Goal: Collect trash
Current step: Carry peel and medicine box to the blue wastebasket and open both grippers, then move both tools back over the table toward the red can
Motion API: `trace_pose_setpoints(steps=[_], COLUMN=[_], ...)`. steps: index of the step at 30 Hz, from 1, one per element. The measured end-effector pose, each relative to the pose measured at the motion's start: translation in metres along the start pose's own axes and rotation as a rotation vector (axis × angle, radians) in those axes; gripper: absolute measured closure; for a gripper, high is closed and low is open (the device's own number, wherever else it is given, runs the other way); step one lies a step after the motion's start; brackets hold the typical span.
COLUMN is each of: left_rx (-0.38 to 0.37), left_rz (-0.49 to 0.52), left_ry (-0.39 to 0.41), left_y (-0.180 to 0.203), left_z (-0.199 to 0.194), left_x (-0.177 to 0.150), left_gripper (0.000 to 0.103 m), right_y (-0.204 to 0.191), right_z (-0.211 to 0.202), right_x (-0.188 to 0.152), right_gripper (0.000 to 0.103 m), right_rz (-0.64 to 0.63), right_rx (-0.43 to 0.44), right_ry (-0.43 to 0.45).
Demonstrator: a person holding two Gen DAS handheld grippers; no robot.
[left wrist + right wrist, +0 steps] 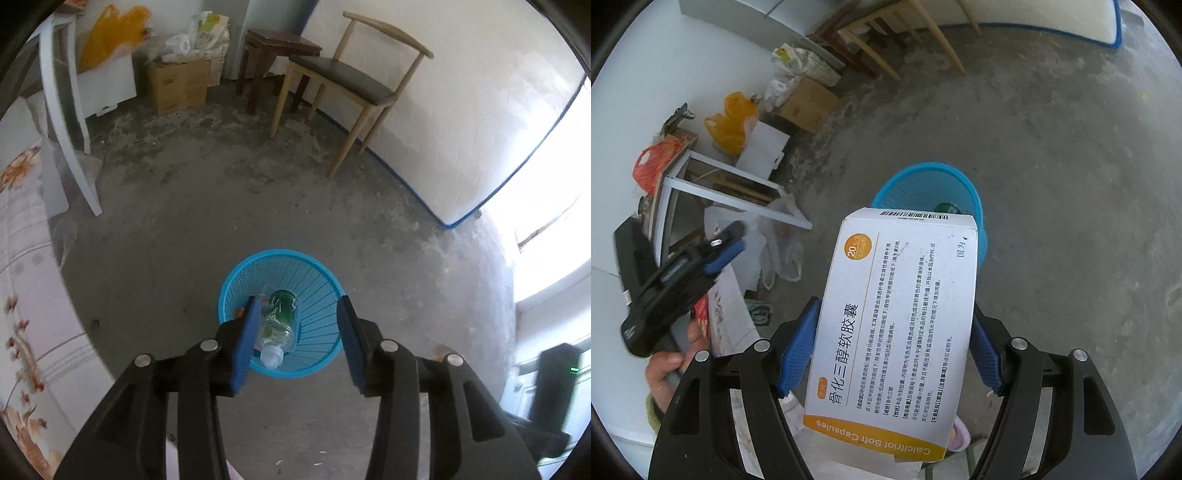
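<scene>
A blue mesh waste basket (317, 288) stands on the concrete floor below my left gripper (299, 308), which is open and empty above it. A clear plastic bottle with a green label (279, 319) lies inside the basket. My right gripper (894, 317) is shut on a white and orange medicine box (897, 325) marked "Calcitriol Soft Capsules", held above the floor short of the basket (955, 184). The left gripper (713, 254) shows at the left of the right wrist view, held by a hand.
A wooden chair (354, 85) and a dark stool (273, 55) stand by the white wall. A cardboard box (179, 85), bags and a white table frame (70, 122) are at the back left. A floral cloth (26, 288) covers a surface on the left.
</scene>
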State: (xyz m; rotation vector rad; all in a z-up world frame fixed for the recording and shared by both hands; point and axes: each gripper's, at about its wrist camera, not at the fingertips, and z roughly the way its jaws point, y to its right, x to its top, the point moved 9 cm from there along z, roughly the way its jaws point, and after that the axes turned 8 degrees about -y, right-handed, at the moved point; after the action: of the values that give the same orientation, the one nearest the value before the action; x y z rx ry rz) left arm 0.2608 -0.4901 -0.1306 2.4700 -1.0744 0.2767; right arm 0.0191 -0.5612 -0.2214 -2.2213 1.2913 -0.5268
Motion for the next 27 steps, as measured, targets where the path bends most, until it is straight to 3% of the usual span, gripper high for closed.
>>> trace_pose_setpoints(steps=[7,14,16,19,23,27], left_rx=[-0.029,0.051,0.06,0.073,0.13,0.129], left_rz=[-0.004,-0.064,-0.087,-0.158,-0.235,-0.299], left_ry=[0.059,0.213,0.218,0.225,0.229,0.232], left_y=[-0.029,-0.088,-0.102,-0.129,-0.163,-0.184], left_z=[-0.088,-0.192,-0.205,-0.22,-0.232,-0.233], left_x=[-0.031,-0.104,-0.126,-0.164,-0.206,-0.229], left_gripper=[0.055,0.043,0.043,0.042,0.042,0.042], right_y=[-0.031,-0.049,-0.045,-0.046,-0.036,-0.017], right_z=[0.038,0.128,0.145,0.147,0.13,0.105], right_x=[0.033,0.091,0.089,0.074,0.048,0.023], right_gripper=[0.032,0.022,0.022,0.022,0.022,0.022], right_rz=[-0.059,-0.112,-0.107,-0.101,-0.106,-0.068], right_rx=[0.003,-0.219,-0.234,-0.18,-0.154,-0.144], right_ry=[-0.039,-0.075,-0.097,-0.106,-0.099,-0.086])
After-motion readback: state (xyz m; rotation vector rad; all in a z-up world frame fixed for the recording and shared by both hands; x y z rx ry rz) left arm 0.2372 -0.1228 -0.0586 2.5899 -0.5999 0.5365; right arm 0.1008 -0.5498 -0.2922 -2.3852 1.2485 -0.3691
